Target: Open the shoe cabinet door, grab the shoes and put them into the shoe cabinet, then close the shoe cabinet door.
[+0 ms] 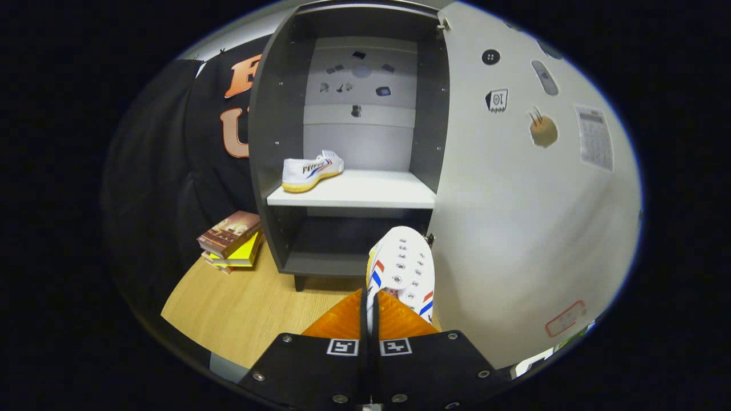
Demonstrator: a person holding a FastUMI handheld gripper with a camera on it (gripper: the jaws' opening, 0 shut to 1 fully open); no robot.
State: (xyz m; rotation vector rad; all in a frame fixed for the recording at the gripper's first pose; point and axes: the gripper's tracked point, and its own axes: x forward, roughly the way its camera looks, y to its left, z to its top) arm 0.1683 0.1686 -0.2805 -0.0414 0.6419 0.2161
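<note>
Fingers of our gripper (369,311) sit nearly closed, pinching the thin edge of a white shoe (401,271) that stands up between them, its eyelets and red-and-blue stripes facing us. Straight ahead at twelve o'clock we see the shoe cabinet (351,137), dark grey inside, with its door (514,217) swung open and reaching from one to four o'clock of the held shoe. On the white shelf (365,194) inside, toward its eleven o'clock corner, lies a second white shoe (312,170) with a yellowish sole, on its sole and toe pointing right. Out at nine o'clock of the fingers, just left of the cabinet, we find a small stack of books (231,241) on the wooden floor (240,308).
</note>
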